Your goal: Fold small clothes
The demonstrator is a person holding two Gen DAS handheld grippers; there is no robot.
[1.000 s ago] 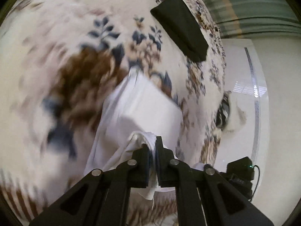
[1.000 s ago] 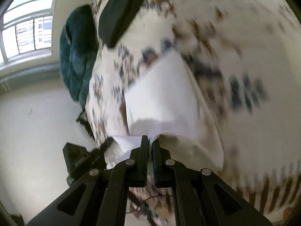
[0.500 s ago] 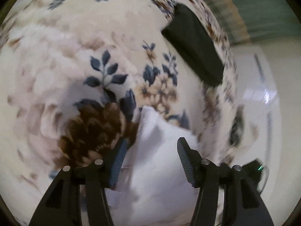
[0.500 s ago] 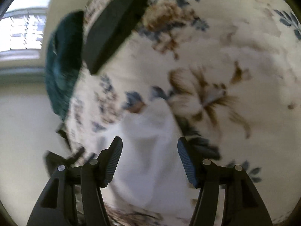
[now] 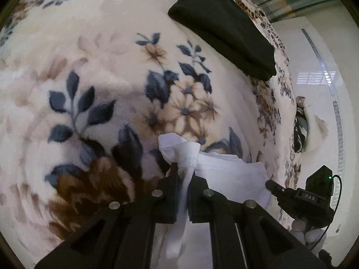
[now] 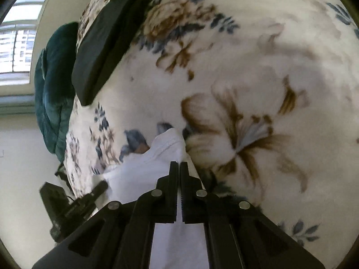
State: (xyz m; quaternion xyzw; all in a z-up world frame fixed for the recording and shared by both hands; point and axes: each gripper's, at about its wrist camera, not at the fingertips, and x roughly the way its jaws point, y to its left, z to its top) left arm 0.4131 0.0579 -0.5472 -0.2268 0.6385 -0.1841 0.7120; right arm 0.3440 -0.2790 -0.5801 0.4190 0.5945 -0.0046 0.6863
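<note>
The left gripper is pinching a bunched corner of the white garment, its fingers having just been closing onto the cloth, which is showing between them. The right gripper is closing its fingers on the opposite corner of the same white garment; from this view the fingers are nearly meeting, and the fabric seems to be passing under and between the tips, so that hold is looking thin. The garment is lying on the flowered blanket of the bed, near its edge, with a folded black garment lying well apart, farther up the bed. The likely trouble is the right corner slipping free on lifting, because so little cloth is being caught, or the plush blanket being pinched along with it. The left bunch could also be dragging the fold crooked, since it is gathering several layers. Most of the white garment is sitting hidden beneath both grippers, so its shape and present folds are hard to judge, and the blanket is blurring at the edges.
</note>
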